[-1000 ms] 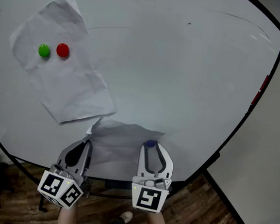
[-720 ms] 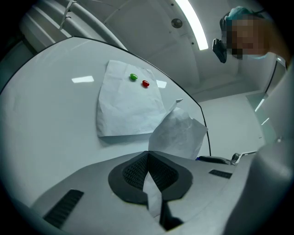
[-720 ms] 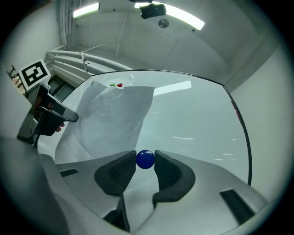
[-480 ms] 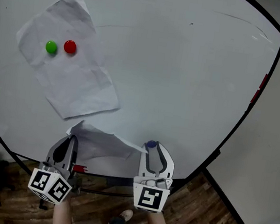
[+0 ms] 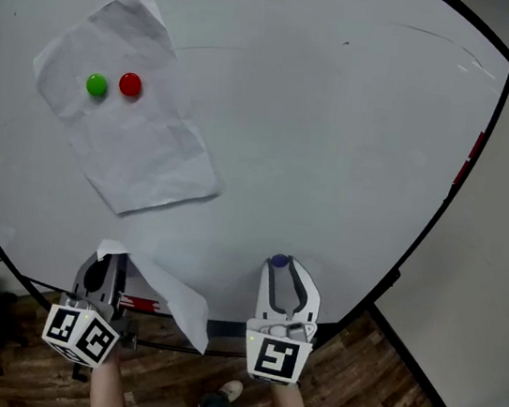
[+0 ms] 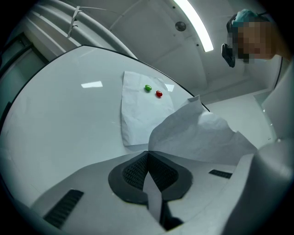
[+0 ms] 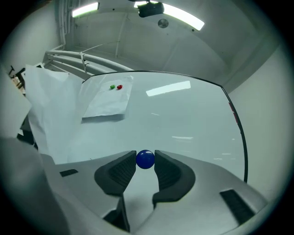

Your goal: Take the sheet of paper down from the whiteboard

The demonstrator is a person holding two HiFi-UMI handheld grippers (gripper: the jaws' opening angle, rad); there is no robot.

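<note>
My left gripper (image 5: 105, 266) (image 6: 147, 153) is shut on a corner of a loose white sheet of paper (image 5: 163, 293) (image 6: 202, 137), which hangs off the whiteboard (image 5: 323, 123) at its lower edge. In the right gripper view that sheet (image 7: 43, 114) shows at the left. My right gripper (image 5: 280, 266) (image 7: 145, 159) is shut on a blue magnet (image 5: 278, 261) (image 7: 145, 159), close over the board. A second sheet of paper (image 5: 127, 103) (image 6: 140, 108) (image 7: 106, 100) stays on the board at the upper left, pinned by a green magnet (image 5: 96, 84) and a red magnet (image 5: 130, 84).
The whiteboard's black frame (image 5: 455, 190) runs down the right side, with a red marker (image 5: 477, 151) at its edge. Wooden floor (image 5: 368, 395) lies below. A person's shoe (image 5: 228, 395) shows at the bottom.
My left gripper has pulled down and left with the loose sheet, which has come off the board and now hangs below its edge. The right gripper has kept still with the blue magnet.
</note>
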